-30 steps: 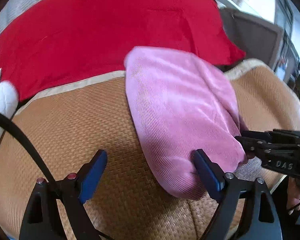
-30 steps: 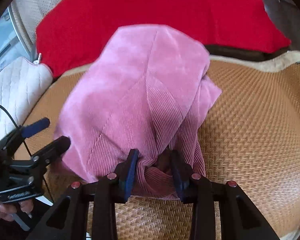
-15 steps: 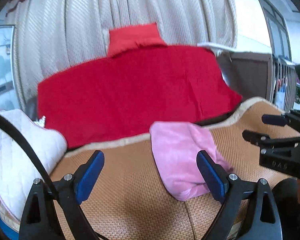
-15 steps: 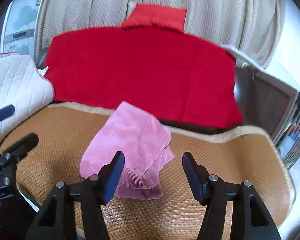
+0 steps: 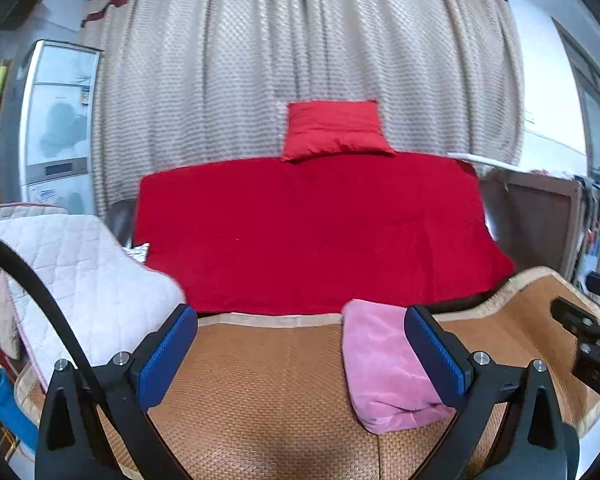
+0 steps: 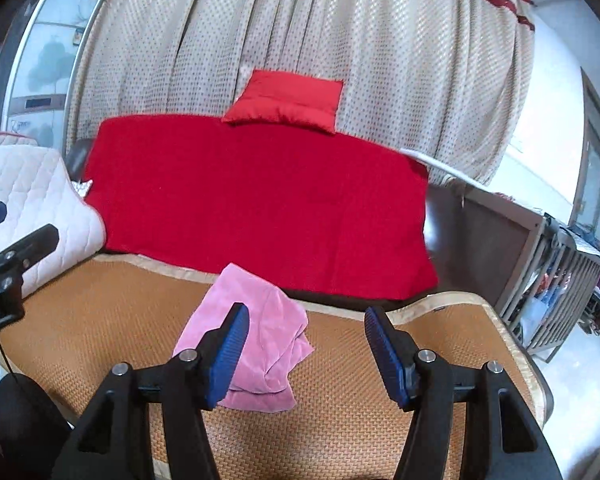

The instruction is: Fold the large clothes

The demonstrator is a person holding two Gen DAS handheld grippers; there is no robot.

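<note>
A pink corduroy garment [image 5: 380, 368] lies folded in a small bundle on the woven tan mat [image 5: 260, 392], near the mat's far edge. My left gripper [image 5: 300, 320] hovers above and short of it with its jaws opening wide and nothing between them. The right finger hides the bundle's right side. In the right wrist view the pink garment [image 6: 268, 332] shows loose folds at its near end. My right gripper [image 6: 306, 314] is open above it and holds nothing. Each gripper shows at the edge of the other's view.
A red blanket [image 5: 312, 232] covers the sofa back behind the mat, with a red cushion [image 5: 334, 128] on top. A white quilted cushion [image 5: 80, 272] sits at the left. A beige curtain [image 5: 300, 48], a fridge [image 5: 56, 120] and a brown cabinet [image 6: 496, 248] stand around.
The right gripper has let go of the pink garment and opened. Both grippers have risen and pulled back, so the garment now looks small and far. The left jaws have spread wider.
</note>
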